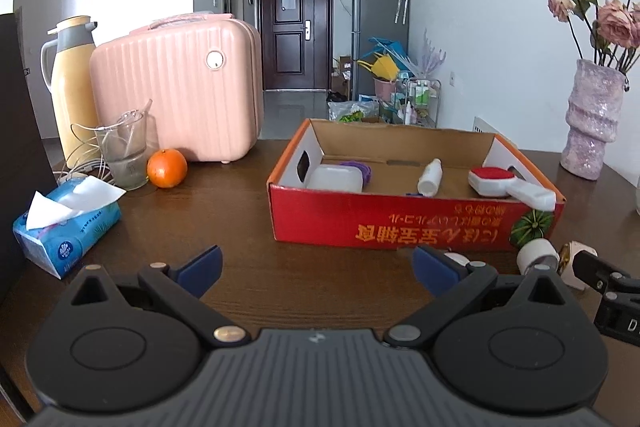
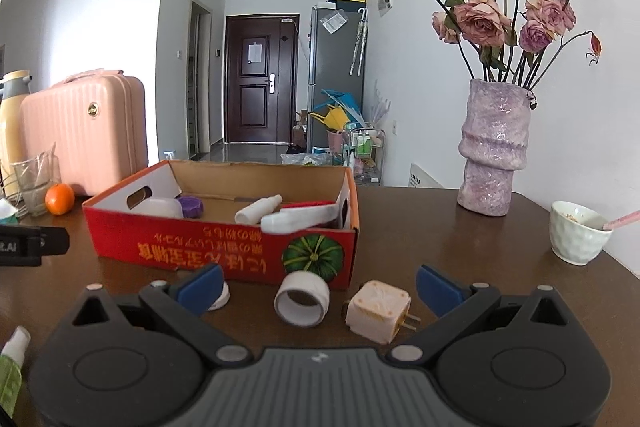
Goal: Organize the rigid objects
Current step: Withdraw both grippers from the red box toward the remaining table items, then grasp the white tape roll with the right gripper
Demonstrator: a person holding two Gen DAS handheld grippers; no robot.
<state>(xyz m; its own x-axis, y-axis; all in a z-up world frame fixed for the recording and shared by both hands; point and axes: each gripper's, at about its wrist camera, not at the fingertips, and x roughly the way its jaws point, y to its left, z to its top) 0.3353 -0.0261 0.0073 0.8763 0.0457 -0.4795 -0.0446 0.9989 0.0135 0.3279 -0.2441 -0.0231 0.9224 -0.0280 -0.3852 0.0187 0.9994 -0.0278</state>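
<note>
White tape roll point(image 2: 303, 299) and plug adapter point(image 2: 378, 311) lie between the wide-open right hand-held gripper point(image 2: 318, 289)

Red box point(image 2: 224, 247) w/ yellow print (green pumpkin pic), white tape roll point(image 2: 303, 299), cream plug point(image 2: 378, 311), dk brown table point(image 2: 480, 247).

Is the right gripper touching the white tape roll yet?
Apart. The right wrist view shows the right gripper open, its blue fingertips spread wide, and the white tape roll lying between them with bare table on both sides.
</note>
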